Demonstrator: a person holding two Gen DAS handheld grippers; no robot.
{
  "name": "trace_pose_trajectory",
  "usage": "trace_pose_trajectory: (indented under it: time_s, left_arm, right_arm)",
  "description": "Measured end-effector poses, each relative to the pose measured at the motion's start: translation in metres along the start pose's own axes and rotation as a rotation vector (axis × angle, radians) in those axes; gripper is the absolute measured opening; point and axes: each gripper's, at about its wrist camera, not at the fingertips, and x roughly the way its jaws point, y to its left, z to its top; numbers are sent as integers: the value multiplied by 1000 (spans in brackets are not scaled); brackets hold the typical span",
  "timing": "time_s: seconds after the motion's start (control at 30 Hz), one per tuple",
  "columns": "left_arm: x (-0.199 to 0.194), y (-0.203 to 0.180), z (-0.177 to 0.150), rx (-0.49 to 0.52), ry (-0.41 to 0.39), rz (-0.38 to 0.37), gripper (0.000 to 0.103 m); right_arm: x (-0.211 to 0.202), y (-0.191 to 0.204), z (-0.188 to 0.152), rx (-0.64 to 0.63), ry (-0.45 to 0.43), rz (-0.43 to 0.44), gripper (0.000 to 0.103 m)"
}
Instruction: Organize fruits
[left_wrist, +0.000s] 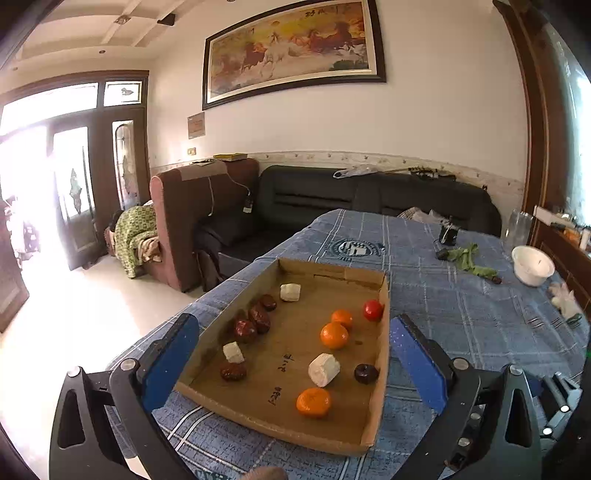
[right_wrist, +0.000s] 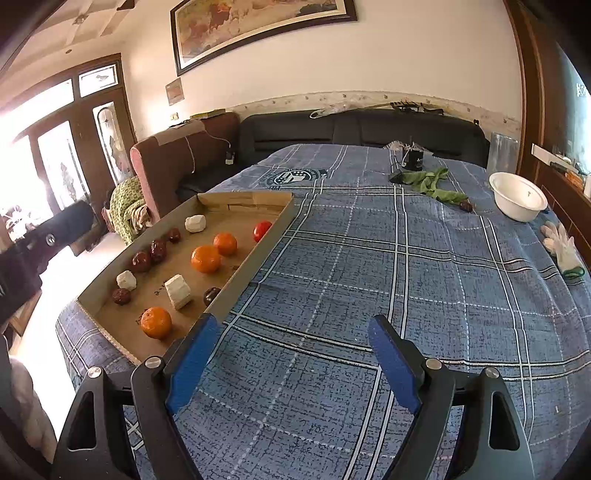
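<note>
Blue plaid cloth (left_wrist: 461, 295) carries a shallow brown cardboard tray (left_wrist: 382, 354) of fruit, its nearest round orange tangerine (left_wrist: 313, 402) lying just ahead between the wide-open, empty left gripper (left_wrist: 295, 362), while the right gripper (right_wrist: 291, 365), also spread and empty, sits beside the tray's right wall.

The left gripper (left_wrist: 295, 347) hangs over the near end of a cardboard tray (left_wrist: 382, 369) on a blue plaid cloth (left_wrist: 461, 314), jaws spread wide with nothing between the pads; in the tray lie three oranges, the nearest (left_wrist: 313, 402) by the front edge; a red tomato (left_wrist: 373, 309) sits against the right wall; dark dates (left_wrist: 258, 318) line the left side; three white lumps (left_wrist: 324, 369) are scattered among them; a white bowl (left_wrist: 532, 266) stands far right.
</note>
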Motion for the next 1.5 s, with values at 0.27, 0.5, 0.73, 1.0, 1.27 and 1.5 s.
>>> trace_pose_trajectory:
  time_s: [0.27, 0.5, 0.73, 1.0, 1.27, 1.5]
  left_arm:
    - [5, -7, -7, 30, 53, -37, 103]
    - [14, 0, -10, -9, 109, -80, 103]
    - [19, -1, -13, -3, 125, -86, 103]
    - [29, 5, -17, -29, 160, -110, 103]
    - [41, 18, -17, -71, 190, -115, 103]
    - [44, 39, -6, -135, 173, -109, 103]
  right_arm:
    - [-3, 5, 0, -26, -10, -8, 91]
    - [-3, 8, -1, -31, -5, -13, 91]
    - [1, 12, -1, -42, 5, -16, 91]
    - [6, 14, -3, -46, 21, -23, 92]
    - [9, 20, -2, -69, 26, -30, 92]
    - [11, 35, 10, -120, 27, -8, 94]
